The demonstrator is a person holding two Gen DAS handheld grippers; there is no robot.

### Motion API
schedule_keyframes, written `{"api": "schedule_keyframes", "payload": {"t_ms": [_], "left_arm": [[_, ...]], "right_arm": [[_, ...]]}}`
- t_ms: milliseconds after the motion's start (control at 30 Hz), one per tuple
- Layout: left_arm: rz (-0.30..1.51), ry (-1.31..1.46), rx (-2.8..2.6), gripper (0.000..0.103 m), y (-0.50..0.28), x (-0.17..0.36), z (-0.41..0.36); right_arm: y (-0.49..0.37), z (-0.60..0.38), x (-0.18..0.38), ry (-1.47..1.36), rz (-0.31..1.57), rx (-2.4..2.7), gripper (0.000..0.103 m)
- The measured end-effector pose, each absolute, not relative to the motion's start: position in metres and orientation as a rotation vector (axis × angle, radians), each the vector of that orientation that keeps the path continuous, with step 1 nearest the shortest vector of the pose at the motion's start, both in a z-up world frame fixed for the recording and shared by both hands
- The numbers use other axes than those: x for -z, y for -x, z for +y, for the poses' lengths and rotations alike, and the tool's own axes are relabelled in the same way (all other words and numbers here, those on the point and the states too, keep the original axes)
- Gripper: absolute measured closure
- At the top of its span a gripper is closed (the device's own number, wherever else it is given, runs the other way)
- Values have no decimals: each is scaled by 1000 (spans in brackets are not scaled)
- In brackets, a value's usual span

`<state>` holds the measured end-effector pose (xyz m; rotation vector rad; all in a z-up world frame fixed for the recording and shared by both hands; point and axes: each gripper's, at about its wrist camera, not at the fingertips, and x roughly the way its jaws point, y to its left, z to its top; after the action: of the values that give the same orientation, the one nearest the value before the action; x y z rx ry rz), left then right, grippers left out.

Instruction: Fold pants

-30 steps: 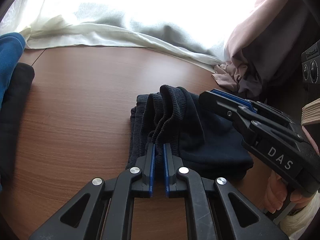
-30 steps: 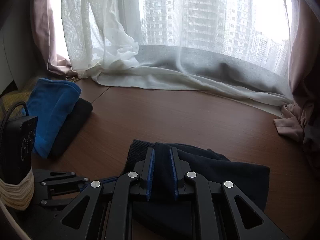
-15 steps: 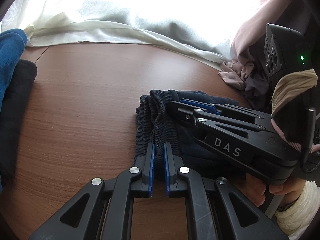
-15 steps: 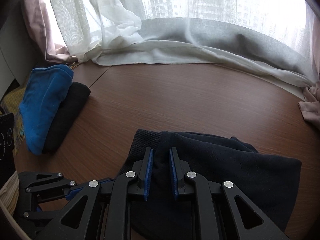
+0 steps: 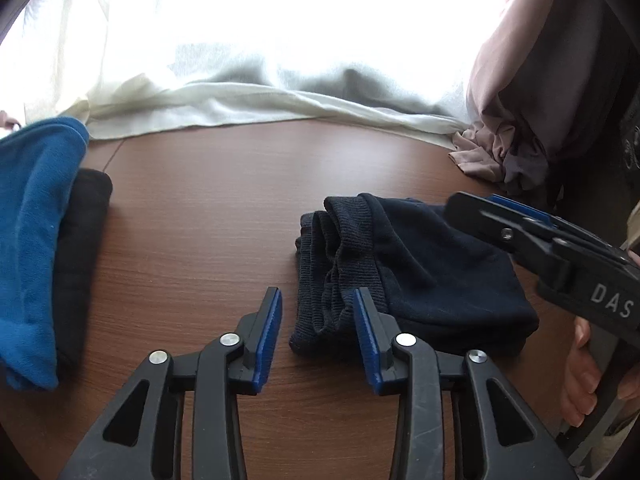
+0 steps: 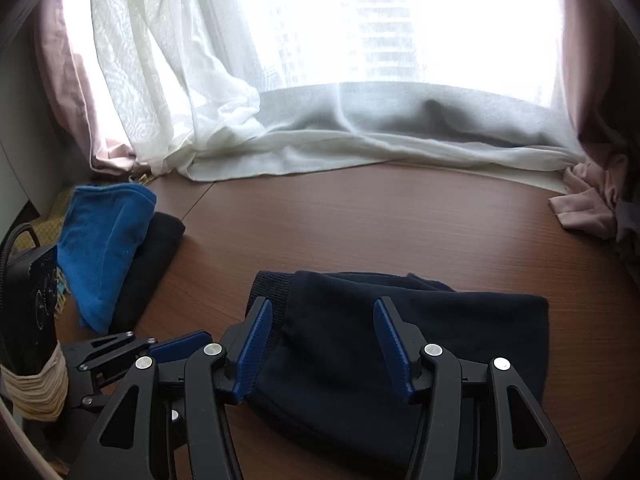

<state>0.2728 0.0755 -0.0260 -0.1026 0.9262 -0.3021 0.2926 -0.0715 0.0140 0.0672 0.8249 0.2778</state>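
The folded navy pants (image 5: 408, 272) lie on the table (image 5: 208, 220). The left gripper (image 5: 318, 320) hovers at their 7 o'clock corner, the right gripper (image 6: 324, 340) over their 9 o'clock end; both jaws apart, gripping nothing.

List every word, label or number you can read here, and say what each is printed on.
"DAS": white letters on the black body of the right hand-held gripper, seen from the left wrist view.
Faint marks on the black device at the left edge of the right wrist view: too blurred to read.
Nothing else legible.
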Motion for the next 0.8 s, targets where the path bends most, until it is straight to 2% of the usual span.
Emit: {"api": "schedule_keyframes", "payload": {"t_ms": [33,100,233,300,533,800], "left_arm": [[913,98,289,56,-270,22,76],[900,88,284,54,-265,17,77],[886,83,264,42,-259,12,81],[882,81,251,40,-259,12,82],[890,65,279,28,-269,13,73],[922,45,348,28,-304,26,45]], "right_arm": [[-287,-77,-19,-76,804,-251,37],[-268,-92,-29,-106,751,-179,31],[-242,-120,-32,-146,693,-30,30],[-233,-134,-25,-146,690,57,28],[-221,-179,15,-243,797,210,28],[-240,-200,30,-275,799,204,28]]}}
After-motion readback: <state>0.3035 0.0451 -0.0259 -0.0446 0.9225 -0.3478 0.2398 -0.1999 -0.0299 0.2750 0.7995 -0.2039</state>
